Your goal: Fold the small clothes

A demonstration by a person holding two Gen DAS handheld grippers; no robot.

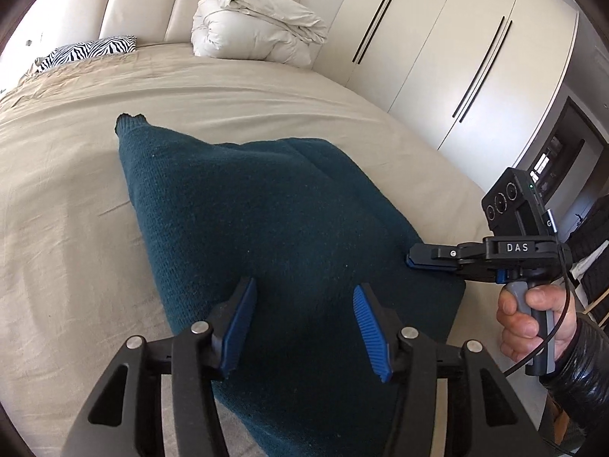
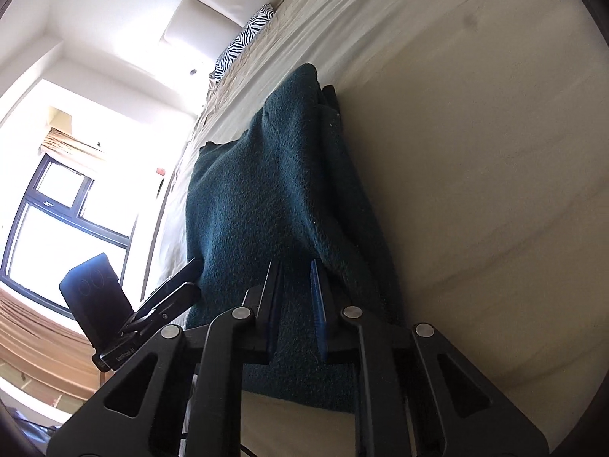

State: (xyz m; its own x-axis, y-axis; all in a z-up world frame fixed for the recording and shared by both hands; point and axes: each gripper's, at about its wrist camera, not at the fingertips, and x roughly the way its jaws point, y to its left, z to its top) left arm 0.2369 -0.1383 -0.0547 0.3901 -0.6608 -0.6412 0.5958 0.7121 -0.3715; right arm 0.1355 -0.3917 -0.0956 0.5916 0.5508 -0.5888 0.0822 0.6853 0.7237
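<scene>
A dark teal knitted sweater lies partly folded on the beige bed sheet, one sleeve cuff pointing away. My left gripper hovers just over its near part, blue pads wide apart and pressing on nothing. My right gripper comes in from the right, its tips at the sweater's right edge. In the right wrist view the right gripper has its pads close together with a raised fold of the sweater between them. The left gripper shows at the sweater's far side.
A rolled white duvet and a zebra pillow lie at the padded headboard. White wardrobe doors stand along the right of the bed. A window lies beyond the bed. A person's hand grips the right handle.
</scene>
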